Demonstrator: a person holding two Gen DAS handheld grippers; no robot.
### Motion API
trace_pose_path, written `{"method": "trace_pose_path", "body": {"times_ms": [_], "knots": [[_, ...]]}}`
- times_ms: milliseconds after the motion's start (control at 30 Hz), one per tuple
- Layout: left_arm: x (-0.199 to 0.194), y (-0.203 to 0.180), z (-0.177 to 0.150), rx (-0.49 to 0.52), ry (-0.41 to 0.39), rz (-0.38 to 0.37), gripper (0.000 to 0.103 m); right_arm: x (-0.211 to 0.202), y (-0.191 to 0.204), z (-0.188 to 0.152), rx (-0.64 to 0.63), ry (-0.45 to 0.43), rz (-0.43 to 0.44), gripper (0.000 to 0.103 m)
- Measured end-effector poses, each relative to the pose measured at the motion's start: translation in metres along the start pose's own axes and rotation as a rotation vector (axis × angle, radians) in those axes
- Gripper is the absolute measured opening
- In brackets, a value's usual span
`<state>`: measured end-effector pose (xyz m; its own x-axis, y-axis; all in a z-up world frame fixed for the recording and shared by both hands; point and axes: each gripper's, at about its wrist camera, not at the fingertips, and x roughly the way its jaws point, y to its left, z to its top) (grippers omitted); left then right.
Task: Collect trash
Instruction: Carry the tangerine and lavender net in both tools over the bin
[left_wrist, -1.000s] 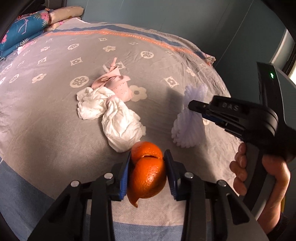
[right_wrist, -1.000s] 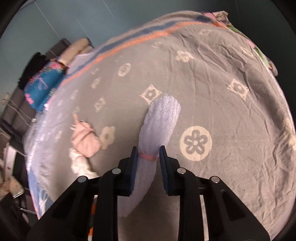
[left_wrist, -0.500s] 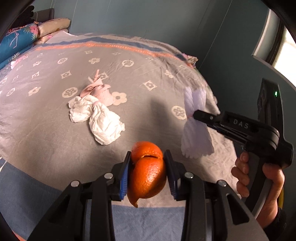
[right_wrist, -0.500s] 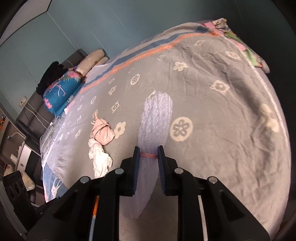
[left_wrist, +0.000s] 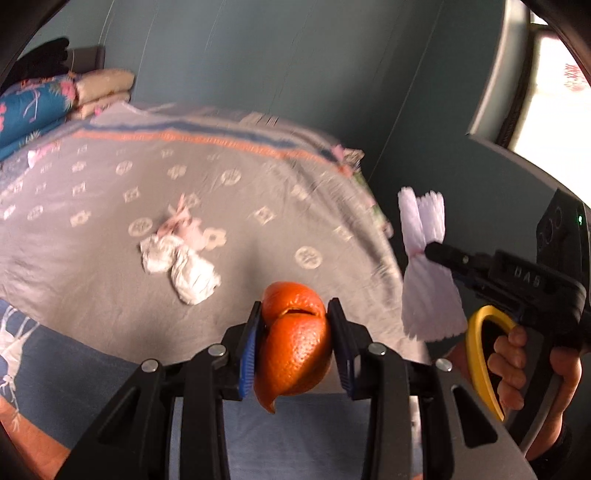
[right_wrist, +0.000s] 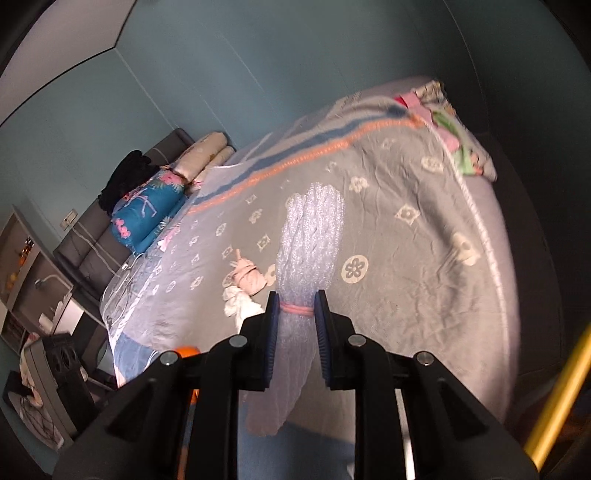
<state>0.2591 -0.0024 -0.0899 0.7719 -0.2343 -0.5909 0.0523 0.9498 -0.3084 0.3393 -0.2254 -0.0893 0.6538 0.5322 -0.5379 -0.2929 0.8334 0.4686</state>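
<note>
My left gripper (left_wrist: 294, 334) is shut on an orange peel (left_wrist: 293, 343) and holds it in the air, off the near edge of the bed. My right gripper (right_wrist: 295, 325) is shut on a white bubble-wrap bundle (right_wrist: 310, 236) tied with a pink band; this bundle (left_wrist: 424, 266) also shows in the left wrist view, held high to the right of the bed. A crumpled white tissue (left_wrist: 184, 266) and a pink tied bag (left_wrist: 184, 229) lie together on the grey patterned bedspread (left_wrist: 92, 266); the bag (right_wrist: 247, 278) and tissue (right_wrist: 238, 306) also show in the right wrist view.
Folded blue floral bedding (left_wrist: 33, 107) and beige pillows (left_wrist: 103, 86) sit at the head of the bed. A teal wall (left_wrist: 277, 66) runs behind. A window (left_wrist: 546, 74) is at the right. Shelves and furniture (right_wrist: 33, 295) stand beside the bed.
Both grippers have risen and pulled back from the bed with their loads held. The bed now looks farther away and the wall and window fill more of the view.
</note>
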Motion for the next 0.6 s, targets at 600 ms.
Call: {"method": "trace_pose_path", "body": {"times_ms": [600], "knots": [[-0.103,-0.111,-0.002,0.158,-0.073,-0.080,0.033,-0.183,-0.024,-0.041,-0.019,-0.144,-0.123,0.019]]}}
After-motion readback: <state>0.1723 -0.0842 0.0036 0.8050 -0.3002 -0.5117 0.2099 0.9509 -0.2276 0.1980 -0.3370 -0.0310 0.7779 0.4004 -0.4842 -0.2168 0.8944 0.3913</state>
